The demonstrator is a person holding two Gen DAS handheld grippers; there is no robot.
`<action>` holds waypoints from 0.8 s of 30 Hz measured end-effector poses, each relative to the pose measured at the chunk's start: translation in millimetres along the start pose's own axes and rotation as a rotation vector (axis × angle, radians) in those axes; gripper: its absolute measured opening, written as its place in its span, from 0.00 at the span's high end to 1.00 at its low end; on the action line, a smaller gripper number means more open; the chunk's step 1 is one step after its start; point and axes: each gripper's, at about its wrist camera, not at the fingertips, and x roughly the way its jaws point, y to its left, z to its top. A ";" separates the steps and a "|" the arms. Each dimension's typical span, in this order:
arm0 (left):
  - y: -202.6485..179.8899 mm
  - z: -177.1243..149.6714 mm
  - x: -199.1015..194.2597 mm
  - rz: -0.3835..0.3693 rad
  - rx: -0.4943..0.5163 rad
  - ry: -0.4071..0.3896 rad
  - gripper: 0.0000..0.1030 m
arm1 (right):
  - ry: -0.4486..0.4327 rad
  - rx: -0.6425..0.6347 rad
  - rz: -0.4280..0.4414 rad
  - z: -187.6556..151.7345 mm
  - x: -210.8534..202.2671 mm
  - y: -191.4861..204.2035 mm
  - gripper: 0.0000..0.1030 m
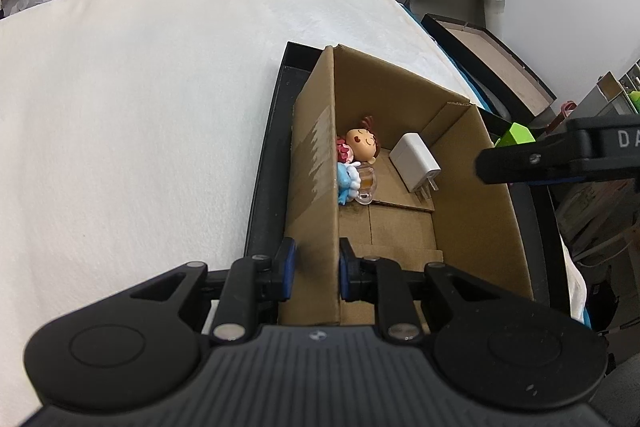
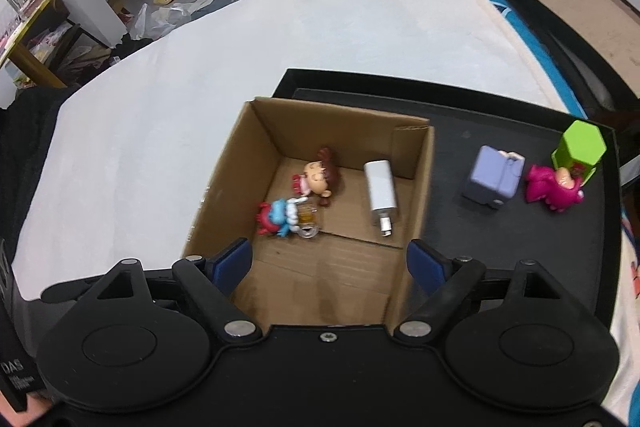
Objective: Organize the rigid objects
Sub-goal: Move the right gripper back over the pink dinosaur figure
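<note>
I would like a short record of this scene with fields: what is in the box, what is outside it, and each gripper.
in box: cardboard box holds white charger, two small figurines
on tray: black tray bears purple block, pink figure, green hexagon block
left gripper: shut on box wall
right gripper: open, empty, above box

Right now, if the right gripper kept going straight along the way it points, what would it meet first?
Most likely the bare floor of the cardboard box: the right gripper hangs over it with open, empty jaws. The white charger and two figurines lie further in. Depth is uncertain.
</note>
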 end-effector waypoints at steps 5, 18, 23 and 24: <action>-0.9 0.0 0.1 0.005 0.002 0.002 0.81 | -0.027 0.009 -0.010 0.0 -7.6 -17.0 0.17; -5.6 0.3 0.9 0.025 0.008 0.003 0.81 | -0.053 0.049 -0.081 5.3 -11.0 -70.5 0.17; -6.1 0.4 1.8 0.029 0.004 0.004 0.81 | -0.046 0.133 -0.114 11.4 -7.7 -100.0 0.17; -6.2 0.3 2.0 0.029 0.003 0.004 0.81 | -0.045 0.152 -0.117 12.5 -6.7 -106.0 0.17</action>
